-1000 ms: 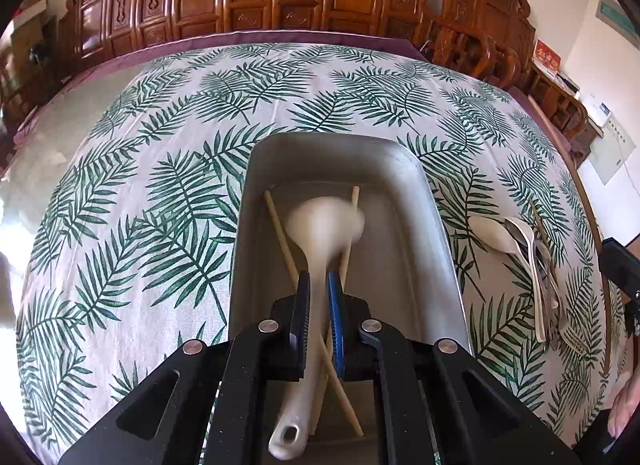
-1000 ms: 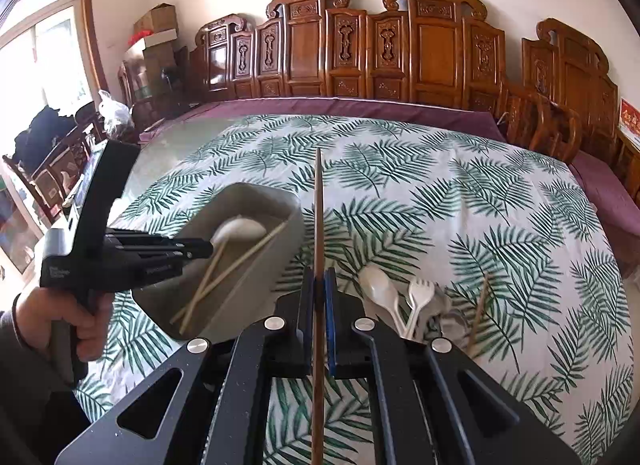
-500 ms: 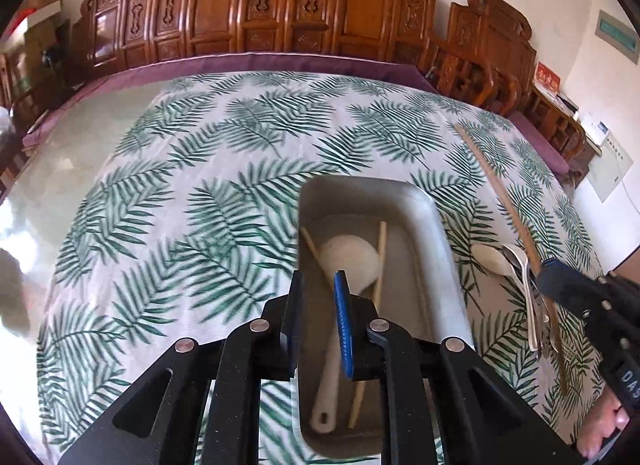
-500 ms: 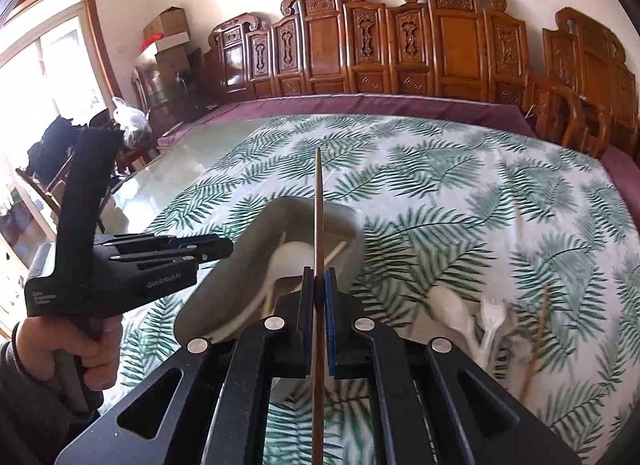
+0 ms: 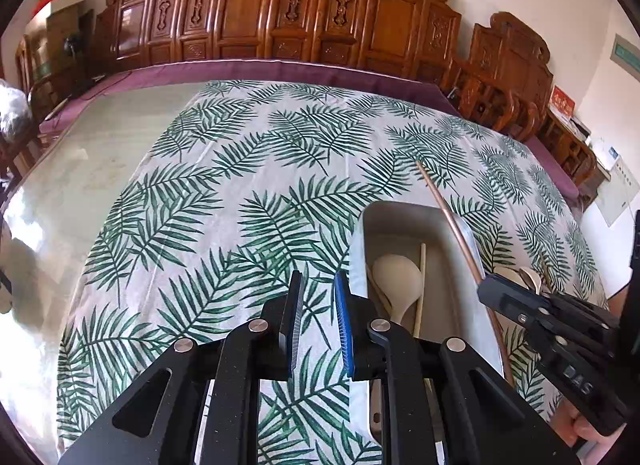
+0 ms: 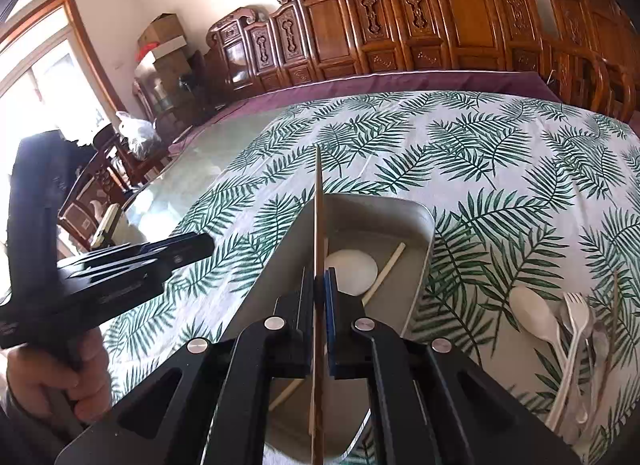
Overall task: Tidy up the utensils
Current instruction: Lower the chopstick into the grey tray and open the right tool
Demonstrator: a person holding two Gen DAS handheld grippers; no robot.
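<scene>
A grey metal tray (image 5: pixel 404 217) (image 6: pixel 420 221) sits on the palm-leaf tablecloth. It holds a cream ladle (image 5: pixel 396 277) (image 6: pixel 352 269) and pale chopsticks (image 5: pixel 421 281) (image 6: pixel 386 267). My right gripper (image 6: pixel 319 277) (image 5: pixel 486 285) is shut on a brown chopstick (image 6: pixel 318 201) (image 5: pixel 444 209) and holds it above the tray, along its length. My left gripper (image 5: pixel 316 285) (image 6: pixel 192 247) is open and empty, over the cloth just left of the tray.
A white spoon (image 6: pixel 532 313), a white fork (image 6: pixel 578 313), a metal utensil and a brown chopstick (image 6: pixel 614 305) lie on the cloth right of the tray. Carved wooden chairs (image 5: pixel 304 21) line the table's far edge. Bare glass tabletop (image 5: pixel 80 161) lies at the left.
My left gripper has let go of the ladle, opened and moved back and left off the tray. My right gripper has carried the brown chopstick over the tray.
</scene>
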